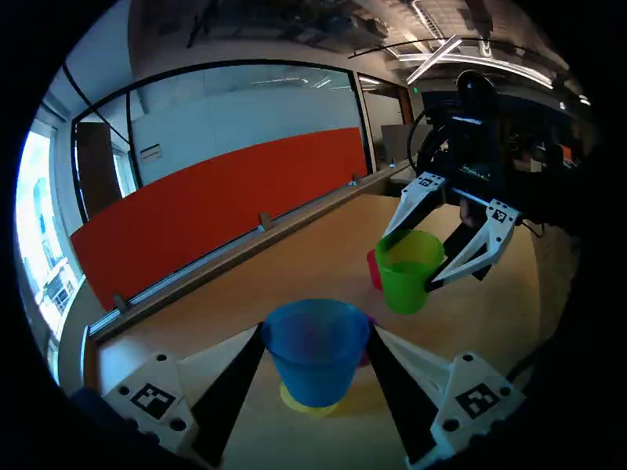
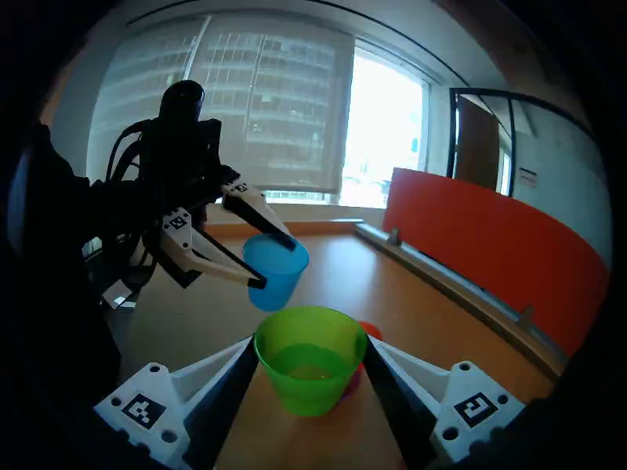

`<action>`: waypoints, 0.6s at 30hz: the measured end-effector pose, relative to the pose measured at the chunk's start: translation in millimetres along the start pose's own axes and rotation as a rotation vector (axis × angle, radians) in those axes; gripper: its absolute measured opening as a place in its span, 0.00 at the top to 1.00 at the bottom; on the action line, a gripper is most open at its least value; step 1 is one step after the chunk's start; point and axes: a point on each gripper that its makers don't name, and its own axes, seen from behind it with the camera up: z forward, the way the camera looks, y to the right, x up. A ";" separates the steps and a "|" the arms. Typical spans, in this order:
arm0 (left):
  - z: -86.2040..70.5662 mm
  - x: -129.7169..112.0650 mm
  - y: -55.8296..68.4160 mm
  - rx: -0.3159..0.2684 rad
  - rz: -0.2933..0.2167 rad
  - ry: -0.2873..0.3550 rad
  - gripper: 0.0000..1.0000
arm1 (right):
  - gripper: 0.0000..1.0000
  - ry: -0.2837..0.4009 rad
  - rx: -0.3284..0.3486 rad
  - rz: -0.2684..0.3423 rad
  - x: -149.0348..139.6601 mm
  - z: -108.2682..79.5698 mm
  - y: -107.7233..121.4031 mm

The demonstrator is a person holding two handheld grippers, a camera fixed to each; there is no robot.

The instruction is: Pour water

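A blue cup (image 1: 316,368) stands upright between my left gripper's (image 1: 316,337) fingers, which are shut on its sides. My right gripper (image 2: 311,348) is shut on a green cup (image 2: 311,384), also upright; I cannot tell whether there is liquid at its bottom. In the left gripper view the right gripper (image 1: 407,262) holds the green cup (image 1: 406,282) farther out over the wooden table (image 1: 313,266). In the right gripper view the left gripper (image 2: 276,265) holds the blue cup (image 2: 270,286) a little beyond the green one, apart from it.
A red cup (image 1: 373,270) sits just behind the green cup. A yellow piece (image 1: 298,403) lies on the table under the blue cup. An orange partition (image 1: 219,204) with a metal rail (image 1: 235,251) runs along the table's far edge. Windows (image 2: 376,133) lie beyond.
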 end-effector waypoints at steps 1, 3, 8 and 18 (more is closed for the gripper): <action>-0.2 -1.3 1.1 -0.002 0.002 -0.003 0.11 | 0.07 -0.002 0.002 0.001 -0.5 -0.4 -0.6; -0.6 -4.0 3.3 -0.005 0.007 -0.009 0.11 | 0.07 -0.005 0.005 0.002 -1.7 -1.2 -1.8; -0.3 -8.3 8.1 -0.015 0.006 -0.016 0.11 | 0.07 -0.014 0.007 0.001 -3.6 -1.4 -3.8; 0.0 -19.4 20.3 -0.051 0.006 -0.039 0.11 | 0.07 -0.037 0.019 0.007 -11.4 -2.8 -7.3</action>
